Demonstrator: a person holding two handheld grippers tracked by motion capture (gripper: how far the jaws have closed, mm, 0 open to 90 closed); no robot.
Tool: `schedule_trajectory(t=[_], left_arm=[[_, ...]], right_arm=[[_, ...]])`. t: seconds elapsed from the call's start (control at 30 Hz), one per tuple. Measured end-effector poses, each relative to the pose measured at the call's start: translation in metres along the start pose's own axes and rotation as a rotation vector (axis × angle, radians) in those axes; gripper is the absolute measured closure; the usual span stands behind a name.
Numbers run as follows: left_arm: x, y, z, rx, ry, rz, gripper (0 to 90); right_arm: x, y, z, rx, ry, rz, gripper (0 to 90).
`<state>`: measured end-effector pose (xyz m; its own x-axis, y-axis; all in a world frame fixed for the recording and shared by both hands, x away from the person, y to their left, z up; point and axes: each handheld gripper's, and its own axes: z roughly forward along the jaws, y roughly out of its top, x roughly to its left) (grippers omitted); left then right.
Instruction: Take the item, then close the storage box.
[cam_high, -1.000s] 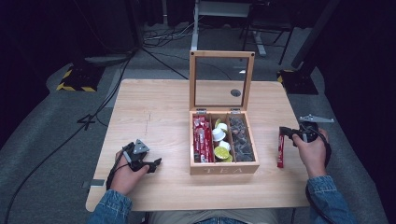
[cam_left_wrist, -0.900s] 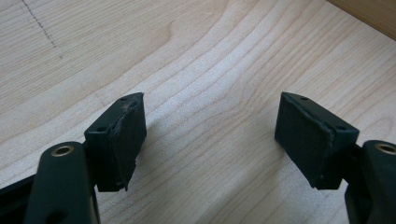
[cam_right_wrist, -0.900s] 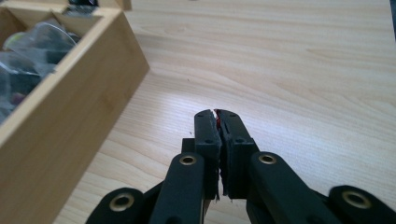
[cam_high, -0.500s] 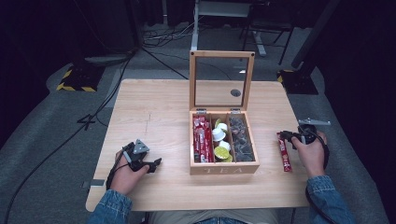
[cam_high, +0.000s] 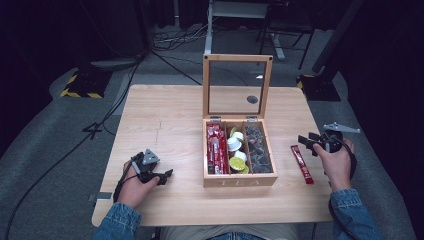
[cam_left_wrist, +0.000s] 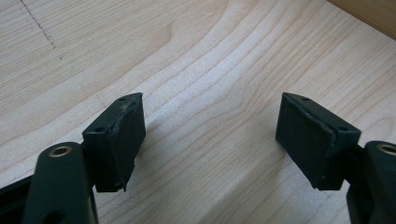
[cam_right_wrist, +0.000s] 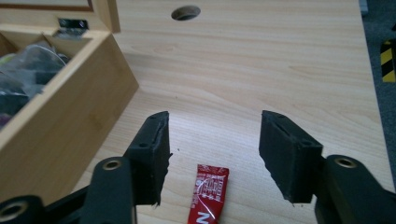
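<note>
1. The right hand-held gripper (cam_high: 309, 143) has just been opening its jaws; they stand wide and grip nothing.
2. The flat red foil sachet (cam_high: 301, 164) lies on the light wooden bench (cam_high: 165, 115), just right of the open wooden tea box (cam_high: 239, 181), with its end between the jaws, untouched.
3. The left hand-held gripper (cam_high: 165, 176) rests wide open and empty on the bench.

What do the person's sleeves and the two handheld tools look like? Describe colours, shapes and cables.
Both forearms wear blue denim sleeves. The left tool and the right tool are black, each topped by a grey three-cornered plate and trailing a black cable. Each tool has two flat rectangular black pads on arms with brass-coloured rivets.
</note>
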<state>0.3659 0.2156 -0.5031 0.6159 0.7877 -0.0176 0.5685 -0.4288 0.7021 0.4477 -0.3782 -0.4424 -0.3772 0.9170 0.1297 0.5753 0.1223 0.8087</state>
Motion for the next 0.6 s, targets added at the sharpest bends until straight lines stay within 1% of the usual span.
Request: schedule_trajectory(t=[0.07, 0.17, 0.27, 0.3, 0.33, 0.37, 0.4, 0.43, 0.6], left_arm=[[0.000, 0.000, 0.000, 0.000, 0.001, -0.003, 23.9], [0.000, 0.000, 0.000, 0.000, 0.000, -0.003, 23.5], [0.000, 0.000, 0.001, 0.000, 0.000, -0.005, 23.3], [0.000, 0.001, 0.001, 0.001, 0.001, -0.007, 23.1], [0.000, 0.001, 0.001, 0.004, 0.007, -0.002, 22.8], [0.000, 0.001, 0.001, 0.004, 0.007, -0.002, 22.8], [0.000, 0.001, 0.001, 0.004, 0.007, -0.002, 22.8], [0.000, 0.001, 0.001, 0.004, 0.007, -0.002, 22.8], [0.000, 0.001, 0.001, 0.004, 0.008, -0.005, 22.8]], right_arm=[[0.003, 0.004, -0.005, -0.017, 0.009, -0.008, 41.3], [0.010, 0.010, -0.011, -0.049, 0.045, -0.017, 37.7], [0.017, 0.018, -0.017, -0.064, 0.066, -0.038, 36.7], [0.019, 0.021, -0.018, -0.070, 0.078, -0.041, 36.6], [0.023, 0.028, -0.022, -0.083, 0.102, -0.046, 35.7], [0.023, 0.028, -0.022, -0.083, 0.102, -0.046, 35.7], [0.028, 0.036, -0.026, -0.084, 0.104, -0.044, 34.0], [0.028, 0.036, -0.026, -0.084, 0.104, -0.044, 34.0], [0.042, 0.059, -0.031, -0.095, 0.101, -0.101, 33.3]])
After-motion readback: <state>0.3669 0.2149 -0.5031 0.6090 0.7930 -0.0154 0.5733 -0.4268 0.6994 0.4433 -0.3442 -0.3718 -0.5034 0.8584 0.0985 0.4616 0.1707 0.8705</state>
